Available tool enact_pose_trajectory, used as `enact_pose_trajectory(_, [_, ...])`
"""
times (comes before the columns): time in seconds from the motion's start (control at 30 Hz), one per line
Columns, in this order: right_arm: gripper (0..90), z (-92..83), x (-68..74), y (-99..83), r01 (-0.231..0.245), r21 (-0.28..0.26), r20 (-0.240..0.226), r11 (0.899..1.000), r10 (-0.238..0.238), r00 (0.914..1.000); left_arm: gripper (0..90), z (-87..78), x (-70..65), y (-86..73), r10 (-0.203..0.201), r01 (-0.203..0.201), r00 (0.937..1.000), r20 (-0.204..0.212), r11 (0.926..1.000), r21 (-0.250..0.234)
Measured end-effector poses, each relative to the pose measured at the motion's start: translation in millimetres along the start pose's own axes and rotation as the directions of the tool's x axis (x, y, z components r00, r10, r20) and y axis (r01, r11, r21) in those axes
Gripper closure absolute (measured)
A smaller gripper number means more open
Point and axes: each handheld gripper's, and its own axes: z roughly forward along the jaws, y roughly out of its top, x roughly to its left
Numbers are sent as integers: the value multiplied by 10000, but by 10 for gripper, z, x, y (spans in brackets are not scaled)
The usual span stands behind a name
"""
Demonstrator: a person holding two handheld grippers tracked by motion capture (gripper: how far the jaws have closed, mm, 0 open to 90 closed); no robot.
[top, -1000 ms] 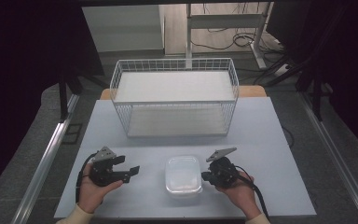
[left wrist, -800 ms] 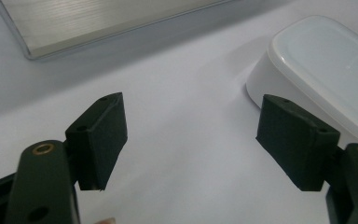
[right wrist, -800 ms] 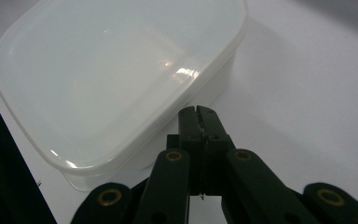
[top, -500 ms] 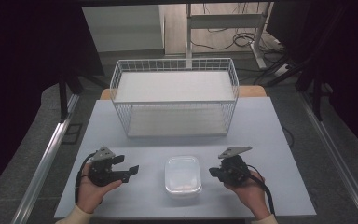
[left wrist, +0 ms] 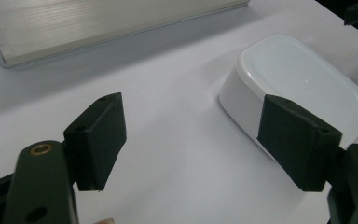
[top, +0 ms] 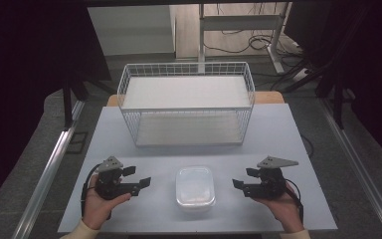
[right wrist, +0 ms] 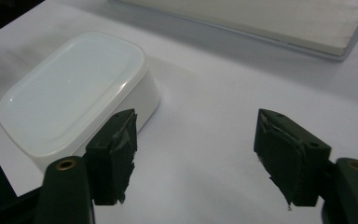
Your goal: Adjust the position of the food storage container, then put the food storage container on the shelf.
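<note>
Near the front-left corner of the tabletop: left gripper, cradled in a hand, jaws spread wide, nothing between them, aimed toward the container. In the left gripper view, both pads apart over bare tabletop, container partly behind the far pad.

At the middle of the front edge: white lidded container, flat on the tabletop, lid on, touched by neither gripper, well clear of both.

Near the front-right corner: right gripper, held in the other hand, jaws just opened, now wide apart and empty, pointing toward the container. In the right gripper view, container beyond one pad, bare surface between the two.

Along the back edge, across the middle: white wire basket, upright.
</note>
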Motion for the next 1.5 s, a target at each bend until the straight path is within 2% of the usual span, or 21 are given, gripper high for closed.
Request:
enact_pose_trajectory(0.23, [269, -23, -23, 3, 151, -244, 12, 9996, -151, 9999, 234, -4, 11, 0, -3, 3, 10000, -76, 10000, 25])
enact_pose_trajectory(0.5, [253, -24, -43, -2, -13, -232, 118, 9997, 16, 9999, 235, -18, 1, 3, -73, 73, 10000, 11, 10000, 17])
enact_pose_trajectory(0.67, [241, -13, 6, 21, -116, -202, -99, 9997, 114, 9999, 232, -8, -35, 40, -188, 188, 9996, 201, 9998, -1])
enact_pose_trajectory(0.8, [238, 11, 55, 54, -452, -219, -443, 9987, 442, 9980, 232, 41, -82, 58, -346, 339, 9986, 388, 9992, 187])
enact_pose_trajectory(0.9, [240, 24, 68, 56, -461, -214, -498, 9987, 450, 9977, 232, 52, -99, 64, -307, 297, 9988, 381, 9992, 253])
enact_pose_trajectory(1.0, [242, 42, 105, 70, -278, -143, -537, 9995, 270, 9982, 233, 59, -132, 87, -314, 303, 9986, 417, 9992, 278])
enact_pose_trajectory(1.37, [251, 119, 208, 129, -577, -204, -823, 9981, 559, 9950, 225, 161, -234, 182, -407, 366, 9968, 692, 9976, 591])
enact_pose_trajectory(1.5, [255, 160, 238, 151, -560, -133, -920, 9983, 546, 9943, 225, 171, -236, 194, -476, 432, 9967, 661, 9969, 654])
